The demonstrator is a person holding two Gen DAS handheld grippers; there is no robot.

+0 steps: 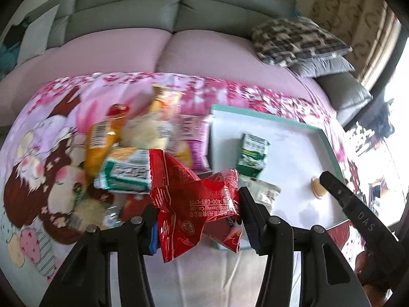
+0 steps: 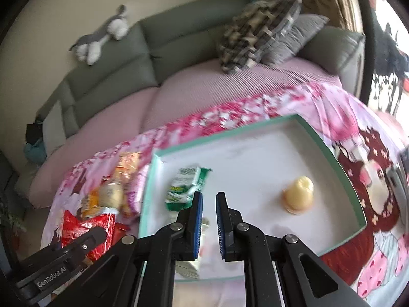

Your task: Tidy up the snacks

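My left gripper (image 1: 198, 204) is shut on a crumpled red snack packet (image 1: 194, 202), held above the near left corner of the white tray with a teal rim (image 1: 329, 140). In the tray lie a green packet (image 1: 251, 157), a pale packet (image 1: 263, 193) and a yellow jelly cup (image 1: 317, 188). A pile of snack packets (image 1: 133, 148) lies left of the tray on the pink cloth. My right gripper (image 2: 209, 197) hovers over the tray (image 2: 255, 158), its jaws a narrow gap apart with nothing between them, right of the green packet (image 2: 186, 186) and left of the jelly cup (image 2: 299, 197).
A pink patterned cloth (image 1: 51, 153) covers the table. Behind it is a sofa with a pink seat cover (image 1: 163, 51) and checked cushions (image 1: 299, 41). A plush toy (image 2: 102, 35) lies on the sofa back. The right gripper's body (image 1: 358, 212) reaches over the tray's right edge.
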